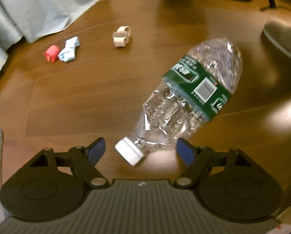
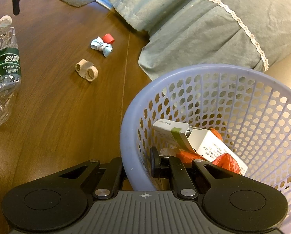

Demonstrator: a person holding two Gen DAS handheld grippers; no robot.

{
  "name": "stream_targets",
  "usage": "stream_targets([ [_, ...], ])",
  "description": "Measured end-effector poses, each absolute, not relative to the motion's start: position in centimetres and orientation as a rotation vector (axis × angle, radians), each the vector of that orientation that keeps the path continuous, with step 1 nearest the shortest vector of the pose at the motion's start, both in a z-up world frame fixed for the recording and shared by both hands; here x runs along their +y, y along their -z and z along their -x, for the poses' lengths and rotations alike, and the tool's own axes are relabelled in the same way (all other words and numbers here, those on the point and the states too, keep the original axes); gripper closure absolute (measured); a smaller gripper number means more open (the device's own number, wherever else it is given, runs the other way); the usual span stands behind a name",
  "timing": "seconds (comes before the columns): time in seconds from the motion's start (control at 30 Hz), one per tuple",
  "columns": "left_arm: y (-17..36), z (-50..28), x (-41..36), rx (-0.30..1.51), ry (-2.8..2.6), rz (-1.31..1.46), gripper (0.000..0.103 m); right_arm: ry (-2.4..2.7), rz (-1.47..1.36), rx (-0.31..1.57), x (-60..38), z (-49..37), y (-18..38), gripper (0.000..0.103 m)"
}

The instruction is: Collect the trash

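Observation:
A crushed clear bottle [image 1: 194, 93] with a green label lies on the wooden floor, its white cap [image 1: 128, 153] pointing toward me. My left gripper [image 1: 141, 151] is open, its blue-padded fingers [image 1: 96, 150] on either side of the cap without touching it. Farther off lie a red scrap [image 1: 51, 53], a crumpled blue paper [image 1: 69, 51] and a beige rolled piece [image 1: 122, 36]. My right gripper [image 2: 139, 165] is shut on the lilac mesh basket's rim [image 2: 213, 72], one finger inside and one outside. The bottle [image 2: 3, 68] also shows at the right wrist view's left edge.
Inside the basket lie a white carton [image 2: 204, 142] and orange wrapping [image 2: 226, 161]. Teal bedding [image 2: 204, 19] hangs to the floor behind the scraps, also seen as bedding [image 1: 28, 9] at far left. A grey rounded object [image 1: 286, 39] sits right of the bottle.

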State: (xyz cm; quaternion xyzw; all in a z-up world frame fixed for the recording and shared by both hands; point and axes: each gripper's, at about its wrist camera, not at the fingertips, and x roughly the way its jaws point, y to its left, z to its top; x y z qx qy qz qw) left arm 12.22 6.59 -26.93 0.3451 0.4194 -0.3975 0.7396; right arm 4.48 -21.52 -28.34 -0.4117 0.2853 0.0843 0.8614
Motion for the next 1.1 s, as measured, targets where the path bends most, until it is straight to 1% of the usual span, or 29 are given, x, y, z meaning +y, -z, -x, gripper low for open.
stream_targets([
  [0.03,27.0,-12.6,6.5,0.924,0.869,-0.737,0.025,-0.177,0.865,0.599,-21.5,-4.4,28.4,0.097],
  [0.07,27.2,-13.3,6.5,0.953,0.852,-0.691,0.031,-0.178,0.867,0.599,-21.5,-4.4,28.4,0.097],
  [0.13,27.5,-14.2,6.4,1.010,0.802,-0.632,0.067,-0.178,0.868,0.600,-21.5,-4.4,28.4,0.097],
  [0.17,27.6,-14.5,6.3,1.030,0.768,-0.613,0.069,-0.178,0.866,0.599,-21.5,-4.4,28.4,0.097],
  [0.27,27.0,-14.2,5.9,1.037,0.730,-0.530,0.070,-0.178,0.867,0.599,-21.5,-4.3,28.4,0.097],
  [0.37,26.5,-13.0,4.5,0.950,0.727,-0.681,0.069,-0.179,0.866,0.598,-21.5,-4.3,28.4,0.097],
  [0.4,26.5,-12.7,4.1,0.909,0.723,-0.755,0.063,-0.177,0.865,0.599,-21.5,-4.3,28.4,0.097],
  [0.43,26.6,-12.5,3.8,0.867,0.730,-0.824,0.050,-0.177,0.865,0.599,-21.5,-4.3,28.5,0.097],
  [0.47,26.7,-12.3,3.6,0.820,0.751,-0.896,0.044,-0.177,0.865,0.600,-21.4,-4.3,28.5,0.097],
  [0.5,26.8,-12.3,3.4,0.794,0.775,-0.938,0.040,-0.176,0.864,0.599,-21.4,-4.3,28.5,0.097],
  [0.63,27.2,-12.8,2.4,0.731,0.912,-1.053,0.038,-0.178,0.868,0.600,-21.4,-4.3,28.5,0.097],
  [0.8,27.8,-14.1,1.0,0.762,1.047,-1.071,0.038,-0.181,0.874,0.600,-21.4,-4.3,28.6,0.097],
  [0.87,27.7,-14.2,0.5,0.790,1.050,-1.045,0.042,-0.180,0.873,0.600,-21.4,-4.3,28.6,0.097],
  [0.93,27.4,-14.1,0.5,0.828,1.042,-1.000,0.052,-0.180,0.872,0.599,-21.4,-4.3,28.6,0.097],
  [0.97,27.4,-13.8,0.4,0.856,1.039,-0.992,0.055,-0.179,0.870,0.599,-21.4,-4.3,28.5,0.097],
  [1.0,27.5,-13.4,0.5,0.893,1.035,-0.984,0.061,-0.178,0.868,0.599,-21.4,-4.3,28.5,0.097],
  [1.03,27.6,-12.9,0.6,0.927,1.032,-0.968,0.064,-0.178,0.866,0.599,-21.4,-4.4,28.5,0.097],
  [1.1,27.6,-11.9,0.9,0.992,1.018,-0.897,0.065,-0.178,0.862,0.598,-21.5,-4.4,28.4,0.097],
])
